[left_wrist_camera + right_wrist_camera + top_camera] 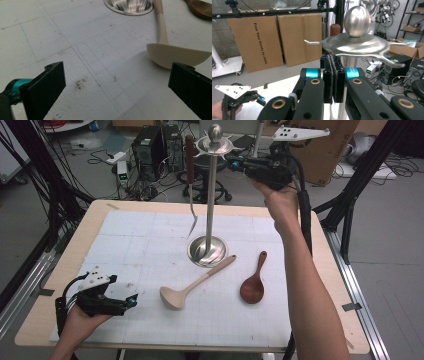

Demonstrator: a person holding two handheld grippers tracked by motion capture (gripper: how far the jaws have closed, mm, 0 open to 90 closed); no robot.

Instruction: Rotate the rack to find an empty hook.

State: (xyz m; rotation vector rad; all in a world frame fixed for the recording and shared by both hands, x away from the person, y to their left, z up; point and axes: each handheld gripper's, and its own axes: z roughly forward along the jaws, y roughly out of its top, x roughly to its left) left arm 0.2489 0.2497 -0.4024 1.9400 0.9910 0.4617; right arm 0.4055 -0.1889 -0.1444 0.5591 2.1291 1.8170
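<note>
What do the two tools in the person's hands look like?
Both are black. The left tool has teal joints, a grey three-cornered plate with holes on top and a black cable. The right tool has the same plate and cable, brass-coloured pivots and ribbed pads. The forearms have no sleeves.

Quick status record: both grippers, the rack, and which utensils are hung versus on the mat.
right gripper: shut, nothing between the jaws, raised beside the rack top
left gripper: open, low over the mat, near the beige ladle
rack: upright on the mat
hung: fork
on mat: beige ladle, its handle end against the rack base; wooden spoon
</note>
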